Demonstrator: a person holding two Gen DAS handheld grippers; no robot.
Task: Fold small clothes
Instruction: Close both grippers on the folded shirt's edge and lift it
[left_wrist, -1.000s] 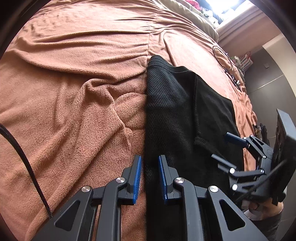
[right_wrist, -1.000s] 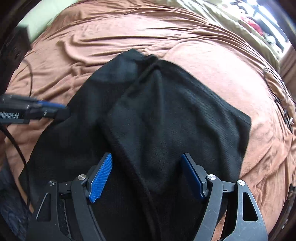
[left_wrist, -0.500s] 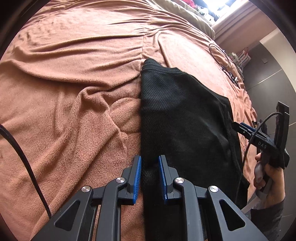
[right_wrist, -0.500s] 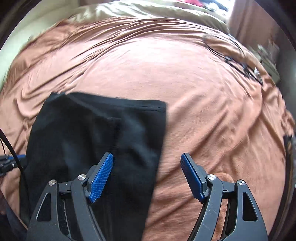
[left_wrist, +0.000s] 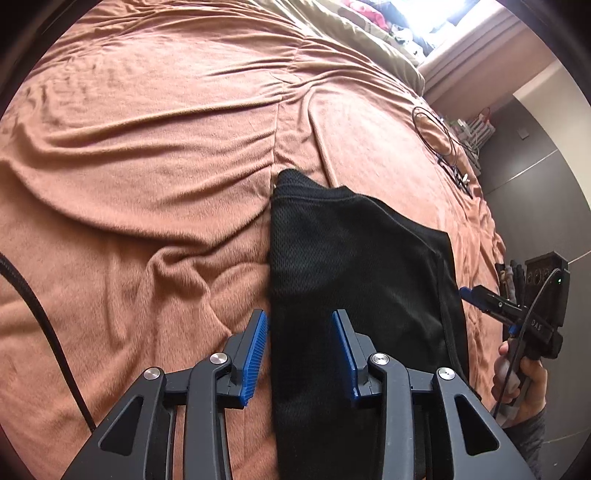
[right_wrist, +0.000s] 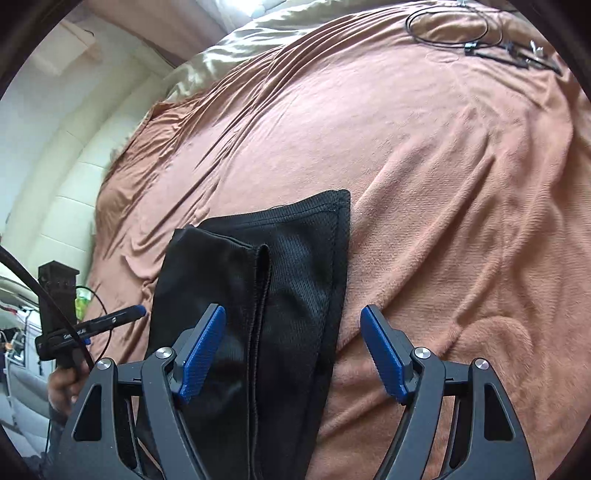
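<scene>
Left hand-held gripper: jaws opening, pads clear of black garment | right hand-held gripper: wide apart, empty, at garment's 3 o'clock edge | garment: folded lengthwise, flat on brown bed blanket

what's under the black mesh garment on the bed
The folded black mesh garment lies directly on the wrinkled rust-brown fleece blanket, which shows all round its visible edges. Whatever sits beneath the fabric itself is covered, as are its inner folded layers.
</scene>
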